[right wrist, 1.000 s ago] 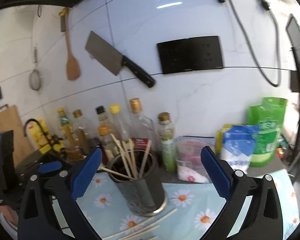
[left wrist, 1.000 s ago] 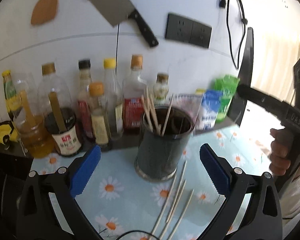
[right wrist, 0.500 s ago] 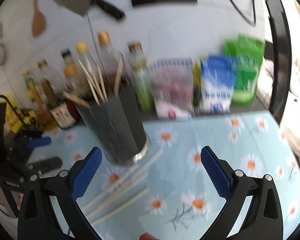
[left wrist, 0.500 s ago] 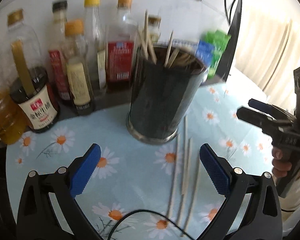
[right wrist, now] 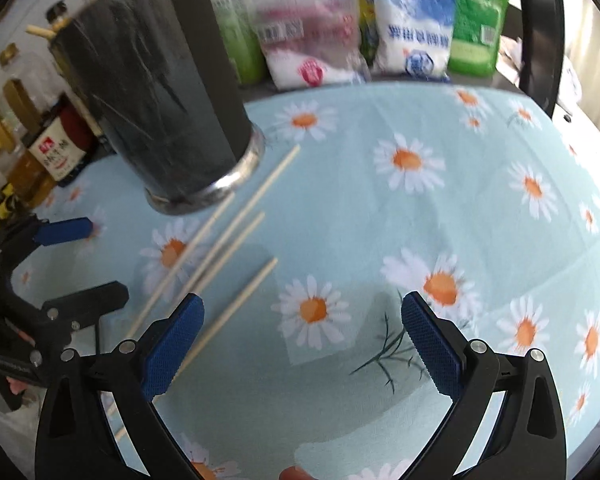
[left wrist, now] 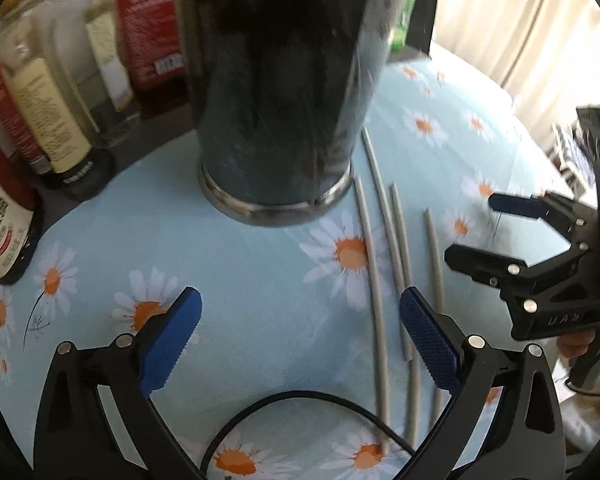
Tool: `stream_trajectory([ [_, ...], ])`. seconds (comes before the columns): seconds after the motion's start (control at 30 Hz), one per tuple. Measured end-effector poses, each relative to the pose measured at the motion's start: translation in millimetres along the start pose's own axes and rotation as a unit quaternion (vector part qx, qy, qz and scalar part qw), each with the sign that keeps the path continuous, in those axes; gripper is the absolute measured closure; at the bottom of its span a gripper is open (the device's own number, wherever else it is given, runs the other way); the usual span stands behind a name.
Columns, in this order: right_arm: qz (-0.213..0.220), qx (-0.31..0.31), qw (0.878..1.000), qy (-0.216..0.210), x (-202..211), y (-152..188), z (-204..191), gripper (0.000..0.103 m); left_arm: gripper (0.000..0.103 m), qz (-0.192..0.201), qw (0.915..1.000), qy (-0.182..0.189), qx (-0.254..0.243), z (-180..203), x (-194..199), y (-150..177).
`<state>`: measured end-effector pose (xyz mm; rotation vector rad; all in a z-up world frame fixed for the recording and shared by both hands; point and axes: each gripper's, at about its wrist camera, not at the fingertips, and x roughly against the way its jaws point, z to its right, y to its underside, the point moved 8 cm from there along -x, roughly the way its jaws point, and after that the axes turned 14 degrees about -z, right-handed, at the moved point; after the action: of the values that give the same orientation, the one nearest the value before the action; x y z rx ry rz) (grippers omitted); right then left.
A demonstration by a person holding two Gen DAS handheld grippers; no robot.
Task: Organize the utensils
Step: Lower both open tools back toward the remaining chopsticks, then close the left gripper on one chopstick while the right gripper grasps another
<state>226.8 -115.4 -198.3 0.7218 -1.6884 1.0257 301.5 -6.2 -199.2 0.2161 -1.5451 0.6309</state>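
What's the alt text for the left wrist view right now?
Four loose chopsticks lie on a daisy-print tablecloth beside a dark utensil holder; the open left gripper hovers over them. The open right gripper enters from the right; sauce bottles stand behind.

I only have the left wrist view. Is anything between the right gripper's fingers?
Observer: No. The right gripper is open over bare tablecloth. The nearest chopstick runs under its left finger.
Operator: Any chopsticks in the holder?
Observer: Yes, wooden tips stick out of the holder.
Operator: What's behind it?
Observer: Packets, including a blue-and-white bag and a green bag.
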Motion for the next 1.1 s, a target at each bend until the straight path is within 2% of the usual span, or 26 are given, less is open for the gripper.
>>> stream_trajectory([
  [0.17,-0.013,-0.017,1.0,0.021,-7,4,0,0.008,0.006,-0.018,0.9998,0.005,-0.011,2,-14,0],
  [0.33,-0.04,-0.038,0.998,0.034,-8,7,1,0.008,0.004,-0.027,0.9973,-0.045,-0.051,8,-22,-3],
  [0.5,-0.074,-0.085,0.993,0.035,-8,14,6,0.007,0.004,-0.043,0.9967,-0.039,-0.056,6,-24,-7],
  [0.67,-0.081,-0.105,0.99,0.039,-9,18,-3,0.007,0.004,-0.039,0.9968,-0.038,-0.058,6,-26,-10],
  [0.77,-0.085,-0.114,0.99,-0.009,-5,20,-14,0.008,0.004,-0.045,0.9962,-0.036,-0.066,5,-25,-11],
  [0.87,-0.086,-0.099,0.991,0.013,-8,22,-20,0.009,0.004,-0.045,0.995,-0.041,-0.079,6,-24,-9],
  [0.93,-0.085,-0.099,0.991,0.022,-7,23,-23,0.014,0.005,-0.047,0.9948,-0.035,-0.082,5,-24,-8],
  [1.0,-0.079,-0.103,0.991,0.038,-5,27,-23,0.026,0.007,-0.049,0.9941,-0.034,-0.09,3,-21,-5],
  [1.1,-0.071,-0.091,0.991,0.067,-3,30,-26,0.037,0.015,-0.046,0.9939,-0.031,-0.095,-1,-17,-1],
])
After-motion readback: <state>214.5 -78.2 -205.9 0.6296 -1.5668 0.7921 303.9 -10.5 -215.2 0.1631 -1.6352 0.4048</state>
